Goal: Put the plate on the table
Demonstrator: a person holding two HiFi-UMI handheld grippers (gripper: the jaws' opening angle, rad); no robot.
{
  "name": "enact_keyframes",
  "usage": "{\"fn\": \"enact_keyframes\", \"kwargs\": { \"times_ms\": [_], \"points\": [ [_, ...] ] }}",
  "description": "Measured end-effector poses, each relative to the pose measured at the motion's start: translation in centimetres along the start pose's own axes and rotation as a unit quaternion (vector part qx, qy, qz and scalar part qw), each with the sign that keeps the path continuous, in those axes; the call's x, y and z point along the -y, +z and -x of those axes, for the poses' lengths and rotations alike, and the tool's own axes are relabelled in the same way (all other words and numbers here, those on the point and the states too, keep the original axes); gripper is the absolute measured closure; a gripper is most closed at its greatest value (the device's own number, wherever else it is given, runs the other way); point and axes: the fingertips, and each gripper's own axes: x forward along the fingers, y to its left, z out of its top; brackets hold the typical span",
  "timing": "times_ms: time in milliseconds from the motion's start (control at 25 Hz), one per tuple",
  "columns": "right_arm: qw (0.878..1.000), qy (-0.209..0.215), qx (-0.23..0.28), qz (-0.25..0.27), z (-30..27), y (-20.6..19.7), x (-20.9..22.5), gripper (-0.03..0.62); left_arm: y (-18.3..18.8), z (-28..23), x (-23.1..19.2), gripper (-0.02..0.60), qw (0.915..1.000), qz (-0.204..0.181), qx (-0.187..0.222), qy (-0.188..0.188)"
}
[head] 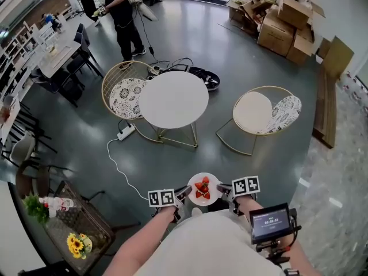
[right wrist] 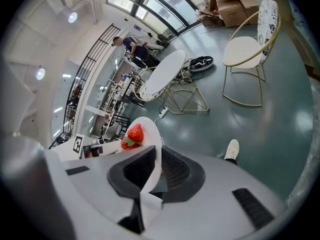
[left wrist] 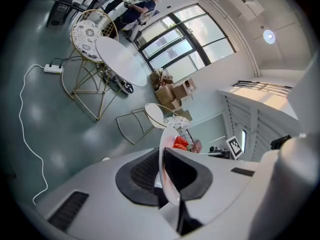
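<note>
Head view: my left gripper [head: 184, 193] and right gripper [head: 223, 191] each pinch opposite rims of the plate [head: 213, 198] carrying strawberries [head: 202, 188]. It is held well apart from the round white bench [head: 173, 99].

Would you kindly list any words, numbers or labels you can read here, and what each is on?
Small black screen, lower right of the head view: glowing digits, too small to read.
Two white marker cubes: square patterns only, no letters.
Brown cardboard boxes: no legible print.
Round white plate: no print.
</note>
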Motion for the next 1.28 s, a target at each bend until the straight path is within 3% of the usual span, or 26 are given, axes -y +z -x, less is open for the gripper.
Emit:
{"fn": "enact_keyframes", "kwargs": {
  "times_ms": [320,600,1280],
  "points": [
    [1.0,0.016,-0.009,0.013,-1.1,6.9,1.9,0.557,5.6,-3.1,-0.4,0.554,0.9997,-0.001,0.011,0.023],
    [0.998,0.034,-0.023,0.04,0.7,16.4,3.4,0.557,12.5,-8.8,2.6,0.554,0.9986,0.003,0.039,0.035],
    [0.998,0.039,-0.032,0.034,-0.4,19.3,5.4,0.557,14.9,-11.2,2.0,0.554,0.9982,0.008,0.042,0.043]
  ]
}}
